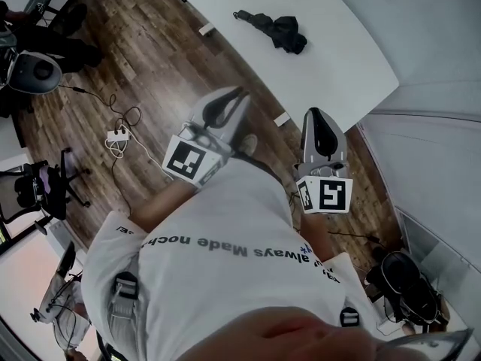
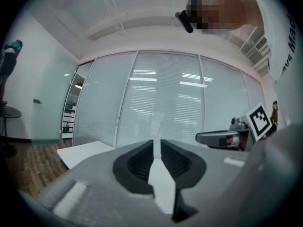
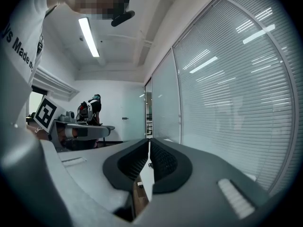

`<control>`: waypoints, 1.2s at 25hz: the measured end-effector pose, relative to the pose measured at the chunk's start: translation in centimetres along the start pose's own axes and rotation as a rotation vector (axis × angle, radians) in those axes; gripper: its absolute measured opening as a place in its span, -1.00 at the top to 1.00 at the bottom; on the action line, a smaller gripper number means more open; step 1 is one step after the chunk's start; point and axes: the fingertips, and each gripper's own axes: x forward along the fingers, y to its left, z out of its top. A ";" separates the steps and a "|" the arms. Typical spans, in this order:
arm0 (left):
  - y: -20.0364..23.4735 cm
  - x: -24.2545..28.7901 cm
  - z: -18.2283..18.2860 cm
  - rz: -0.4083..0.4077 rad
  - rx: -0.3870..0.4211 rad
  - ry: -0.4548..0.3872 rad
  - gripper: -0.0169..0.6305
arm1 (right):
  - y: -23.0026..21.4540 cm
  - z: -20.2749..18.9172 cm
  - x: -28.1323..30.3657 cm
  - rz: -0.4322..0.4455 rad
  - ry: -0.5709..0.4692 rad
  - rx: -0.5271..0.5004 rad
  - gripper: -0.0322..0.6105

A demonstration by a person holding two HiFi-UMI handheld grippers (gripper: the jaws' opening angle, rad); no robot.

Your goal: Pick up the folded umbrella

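Observation:
The folded black umbrella (image 1: 274,30) lies on the white table (image 1: 338,59) at the top of the head view, its strap end pointing left. My left gripper (image 1: 242,92) and right gripper (image 1: 313,111) are held side by side over the wooden floor, short of the table's near edge, pointing toward it. Both are shut with nothing between their jaws. The left gripper view has its jaws (image 2: 156,143) closed in front of a glass wall, with the table's corner (image 2: 80,152) low at left. The right gripper's jaws (image 3: 149,143) are likewise closed and empty.
A power strip with cables (image 1: 116,135) lies on the wood floor at left. Office chairs (image 1: 34,70) stand at the left, and another chair (image 1: 406,280) at the lower right. A glass wall with blinds (image 2: 161,98) rises behind the table. White panels (image 1: 436,149) are at right.

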 end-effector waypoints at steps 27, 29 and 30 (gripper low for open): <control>26.6 17.3 4.1 -0.049 -0.044 -0.028 0.82 | -5.8 4.5 30.9 -0.028 0.026 -0.066 0.87; 27.6 18.3 4.0 -0.058 -0.045 -0.024 0.82 | -6.2 4.5 32.1 -0.037 0.025 -0.065 0.87; 28.0 18.8 4.0 -0.063 -0.046 -0.023 0.82 | -6.5 4.5 32.6 -0.042 0.025 -0.065 0.88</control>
